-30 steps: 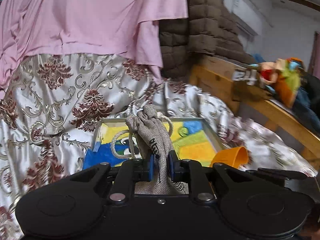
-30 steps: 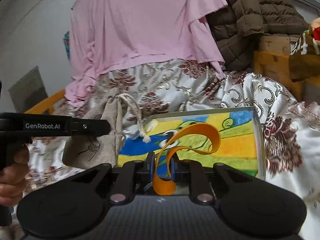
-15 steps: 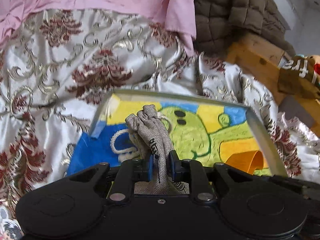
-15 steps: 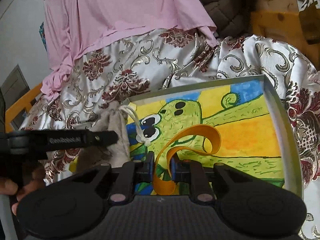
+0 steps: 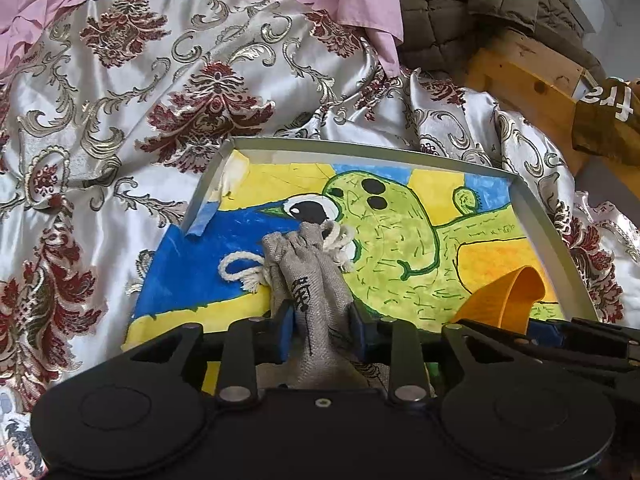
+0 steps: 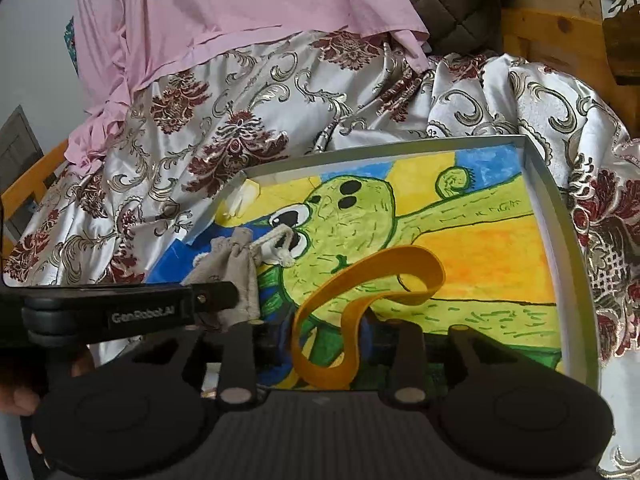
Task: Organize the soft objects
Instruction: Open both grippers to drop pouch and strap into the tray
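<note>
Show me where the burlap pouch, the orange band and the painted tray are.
burlap pouch point(image 5: 316, 280), left wrist view, on its printed midsection.
orange band point(image 6: 416, 264), right wrist view, on the top of its curl.
painted tray point(image 6: 560, 216), right wrist view, on its grey right rim.

Grey burlap drawstring pouch point(image 5: 308, 276), white cord looped, lies on left of painted tray point(image 5: 536, 220). Orange elastic band point(image 6: 360, 300), curled in loops, rests toward tray's near middle.

A bed spread with a silver-and-maroon brocade cover point(image 5: 168, 92) carries a shallow tray point(image 5: 372, 148) with a painted floor, and a pink cloth point(image 6: 224, 20) behind it.
</note>
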The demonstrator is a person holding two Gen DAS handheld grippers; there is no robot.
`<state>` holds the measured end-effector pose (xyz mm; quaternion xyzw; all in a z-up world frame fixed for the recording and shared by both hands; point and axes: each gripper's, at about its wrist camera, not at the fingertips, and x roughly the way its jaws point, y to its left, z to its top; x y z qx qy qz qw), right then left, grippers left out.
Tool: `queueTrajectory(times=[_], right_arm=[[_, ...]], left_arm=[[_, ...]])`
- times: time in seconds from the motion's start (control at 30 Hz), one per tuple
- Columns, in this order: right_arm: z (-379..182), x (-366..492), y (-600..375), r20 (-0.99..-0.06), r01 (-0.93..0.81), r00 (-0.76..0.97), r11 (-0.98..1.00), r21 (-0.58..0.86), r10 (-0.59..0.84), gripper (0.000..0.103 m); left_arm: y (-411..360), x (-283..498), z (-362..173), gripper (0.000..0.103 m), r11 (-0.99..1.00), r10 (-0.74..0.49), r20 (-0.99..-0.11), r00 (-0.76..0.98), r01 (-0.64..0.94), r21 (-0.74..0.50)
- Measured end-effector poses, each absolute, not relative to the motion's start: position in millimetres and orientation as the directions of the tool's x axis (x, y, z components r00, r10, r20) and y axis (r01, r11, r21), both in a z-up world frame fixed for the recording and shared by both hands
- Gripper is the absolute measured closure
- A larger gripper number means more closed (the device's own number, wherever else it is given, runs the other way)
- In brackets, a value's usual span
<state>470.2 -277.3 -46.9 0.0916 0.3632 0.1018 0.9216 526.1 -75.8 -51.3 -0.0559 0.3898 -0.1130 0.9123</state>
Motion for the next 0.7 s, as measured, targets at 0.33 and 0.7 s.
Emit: queueTrajectory(times=[0.33, 0.7], right_arm=[[-25, 459, -284, -0.665, -0.086, 0.717, 0.973, 0.213, 0.209, 0.028], [39, 385, -286, -0.523, -0.154, 0.822, 0.971, 0.181, 0.228, 0.008]], left_arm=[[-69, 504, -29, 0.045, 0.974, -0.223, -0.669, 0.709, 0.132, -0.185], [-42, 435, 27, 0.022, 0.969, -0.212, -0.509, 0.834, 0.113, -0.219]])
